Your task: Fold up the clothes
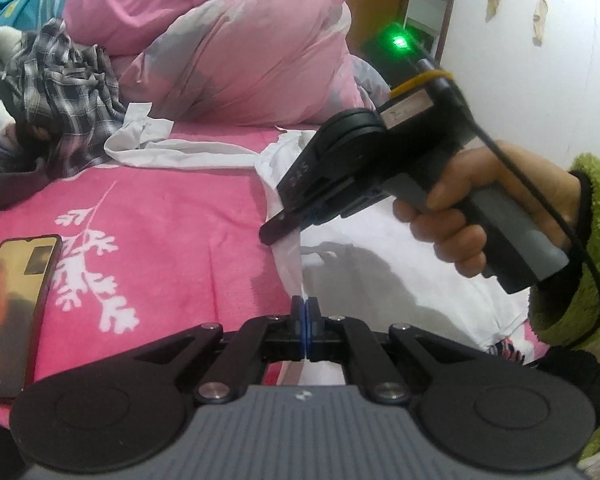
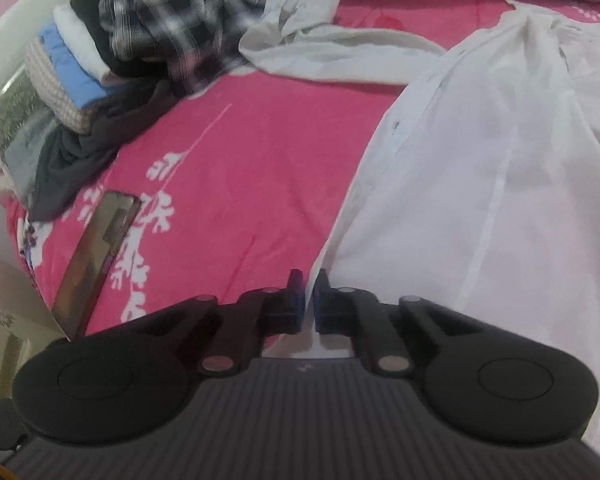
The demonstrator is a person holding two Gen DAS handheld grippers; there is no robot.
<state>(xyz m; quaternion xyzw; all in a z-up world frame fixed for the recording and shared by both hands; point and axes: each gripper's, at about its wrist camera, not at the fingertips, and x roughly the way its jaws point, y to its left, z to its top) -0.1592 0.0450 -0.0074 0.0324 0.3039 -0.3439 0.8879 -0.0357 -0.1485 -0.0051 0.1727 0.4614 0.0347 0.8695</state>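
The white shirt (image 2: 480,152) serves as the landmark: it lies spread across the pink bedspread (image 1: 160,208), its buttoned front edge running toward the cameras, one sleeve trailing off toward the heap of plaid clothes (image 1: 64,88) at its far side and the pink quilt (image 1: 228,48) bunched beyond it. A phone (image 1: 14,308) rests on the bedspread well apart from the shirt's near edge. The step in hand looks like taking that edge at two points to fold the panel over; doing it well probably means lifting both points evenly, keeping the hem taut between them so the crease falls straight, and carrying the cloth across the shirt's body rather than dragging it along the bed. The left gripper (image 1: 305,312) sits at the shirt's nearest edge with its jaws pressed together on a thin raised ridge of white cloth. The right gripper (image 1: 288,220), held in a hand (image 1: 460,216) with a green fleecy sleeve, is farther along the same edge, jaws closed on the fabric where the ridge rises to meet it
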